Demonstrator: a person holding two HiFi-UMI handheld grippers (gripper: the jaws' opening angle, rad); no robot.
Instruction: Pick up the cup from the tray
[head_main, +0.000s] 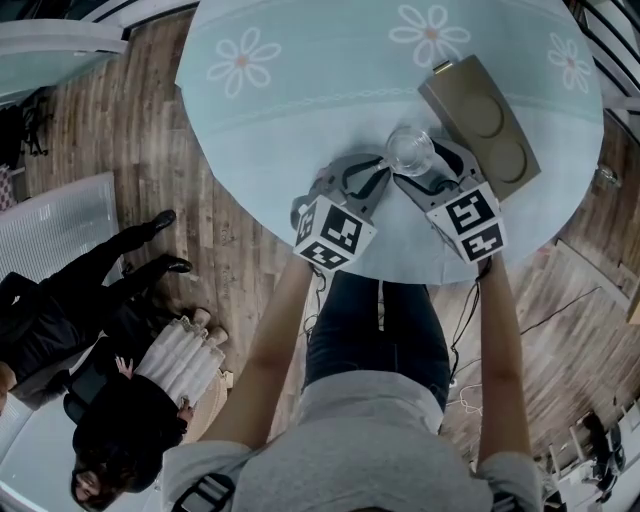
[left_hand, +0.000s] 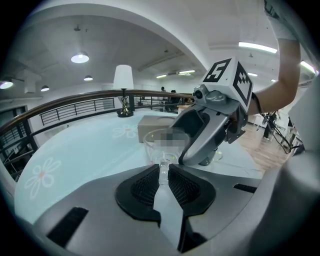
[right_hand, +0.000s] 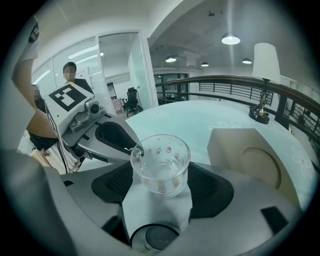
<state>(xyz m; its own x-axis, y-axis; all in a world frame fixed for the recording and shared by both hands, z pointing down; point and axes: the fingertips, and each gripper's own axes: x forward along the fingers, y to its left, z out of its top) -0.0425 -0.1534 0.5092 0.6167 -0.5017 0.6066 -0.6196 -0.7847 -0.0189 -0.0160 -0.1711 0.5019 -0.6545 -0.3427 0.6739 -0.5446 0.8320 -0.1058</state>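
Observation:
A clear glass cup (head_main: 410, 150) with small printed motifs is held between both grippers, just off the near-left side of the olive tray (head_main: 480, 115). In the left gripper view my left gripper (left_hand: 163, 167) is shut on the cup's thin glass handle, with the cup (left_hand: 159, 142) beyond the fingertips. In the right gripper view the cup (right_hand: 161, 160) stands upright between the jaws of my right gripper (right_hand: 160, 175), whose pads press on its sides. The tray (right_hand: 250, 160) with its round recesses lies to the right. Whether the cup's base touches the table is hidden.
The round pale-blue table (head_main: 300, 110) carries flower prints; its near edge runs under both grippers. A lamp (right_hand: 262, 85) stands at the table's far rim by a railing. A person (head_main: 120, 400) sits on the wooden floor at the left, and another (right_hand: 70, 75) stands behind the left gripper.

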